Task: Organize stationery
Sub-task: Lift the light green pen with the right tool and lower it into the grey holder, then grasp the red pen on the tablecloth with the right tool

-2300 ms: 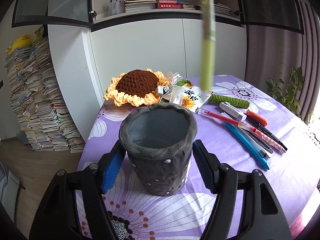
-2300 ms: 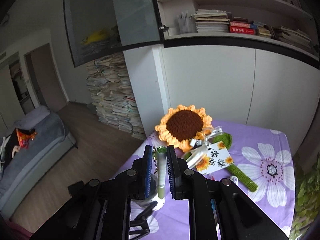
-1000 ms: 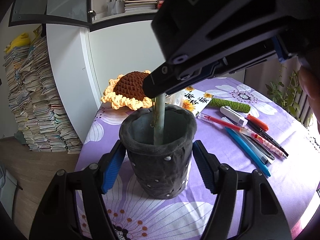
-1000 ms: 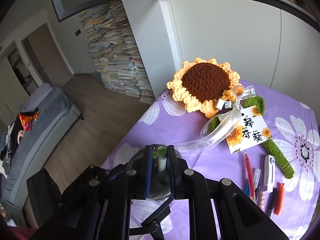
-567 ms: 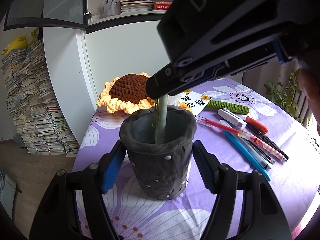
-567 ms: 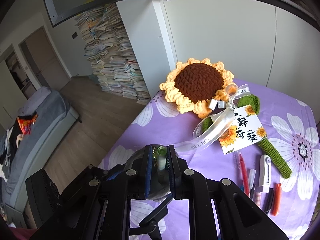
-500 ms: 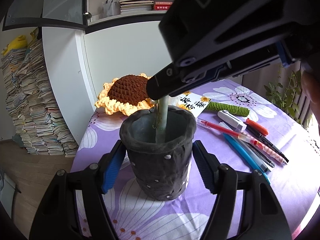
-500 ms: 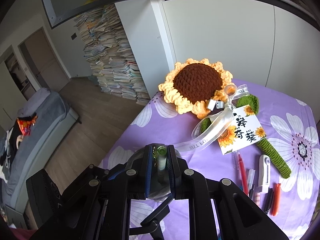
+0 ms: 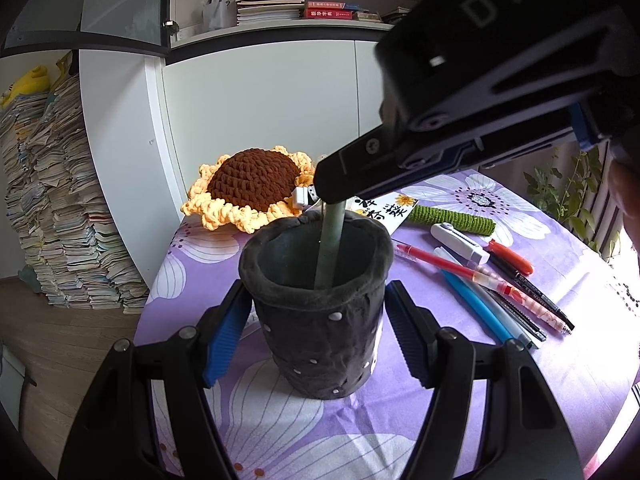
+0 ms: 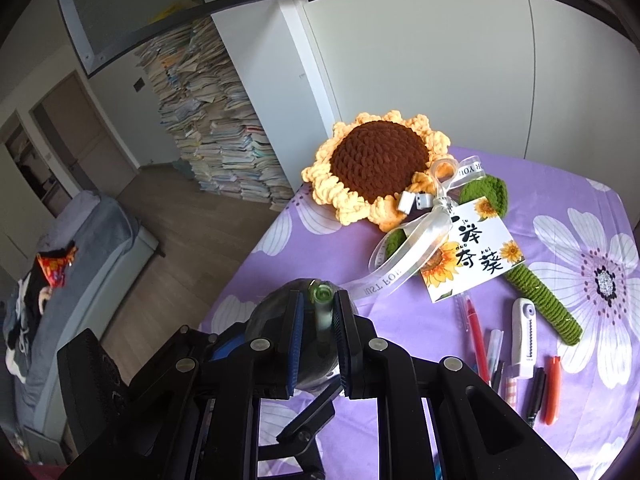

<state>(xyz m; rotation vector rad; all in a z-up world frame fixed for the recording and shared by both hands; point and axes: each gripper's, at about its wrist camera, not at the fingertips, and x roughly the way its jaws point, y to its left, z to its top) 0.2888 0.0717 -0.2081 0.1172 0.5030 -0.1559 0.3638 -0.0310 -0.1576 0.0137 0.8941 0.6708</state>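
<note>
1. The right tongs (image 10: 318, 316) hold a green pen (image 9: 329, 248) upright, pinched near its top, with its lower end already inside the dark cup (image 9: 316, 308).
2. The pen is not let go yet: the pads are closed on it, and whether its tip reaches the bottom is hidden by the cup wall.
3. The left tongs (image 9: 316, 336) straddle the cup with blue pads on either side. They stand wide, and a thin gap seems to show at each pad, so I judge them open and only guarding the cup, not squeezing it.
4. By my reckoning the task is early. I see no other pen in the cup, and a row of pens (image 9: 504, 292) lies on the purple desk (image 9: 560, 360) to the right: a red one, a blue one, dark ones, a patterned pink one, an orange marker, and a white corrector (image 9: 460, 240).
5. The green pen looks slim and pale, with an open round top seen from above in the right view.
6. The cup is soft grey felt with a rolled rim and small studs; it stands upright near the desk's front edge.
7. A crocheted sunflower (image 10: 376, 168) with a card lies behind, apart from the pens.
</note>
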